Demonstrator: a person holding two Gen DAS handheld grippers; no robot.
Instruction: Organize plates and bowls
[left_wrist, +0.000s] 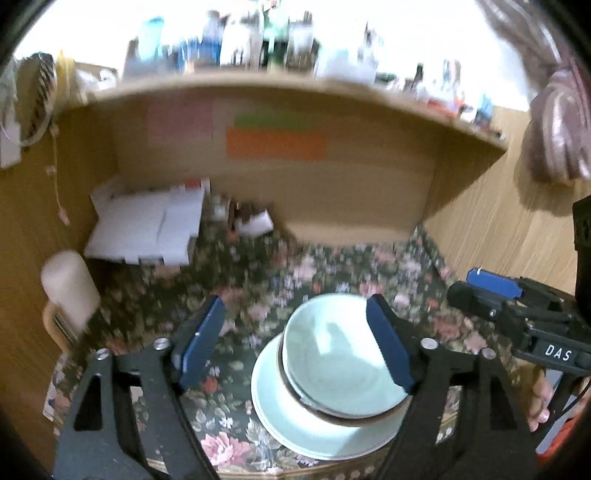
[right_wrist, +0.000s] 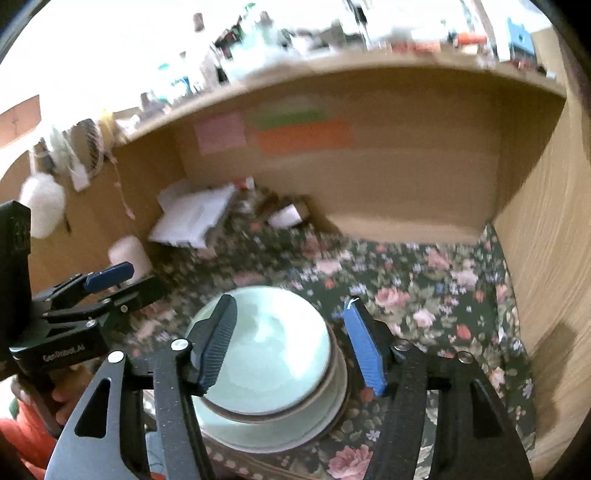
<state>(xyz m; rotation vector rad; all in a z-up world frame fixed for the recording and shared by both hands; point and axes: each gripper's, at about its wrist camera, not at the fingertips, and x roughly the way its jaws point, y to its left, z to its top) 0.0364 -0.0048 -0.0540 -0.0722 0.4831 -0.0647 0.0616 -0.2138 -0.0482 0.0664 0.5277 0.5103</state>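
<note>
A: Item one, grippers?

B: My left gripper (left_wrist: 295, 343) has its jaws wide and holds nothing. My right gripper (right_wrist: 290, 339) is also parted and holds nothing.

A: Item two, crockery?

B: Pale green bowl (left_wrist: 343, 362) nested on a pale green plate (left_wrist: 291, 428), on the floral cloth (left_wrist: 266, 280) beneath both grippers.

A: Surroundings?

B: White boxes (left_wrist: 147, 229) at back left, a pale roll (left_wrist: 68, 284) to the left, and a wooden shelf (left_wrist: 295, 88) overhead crowded with blurred bottles.
</note>
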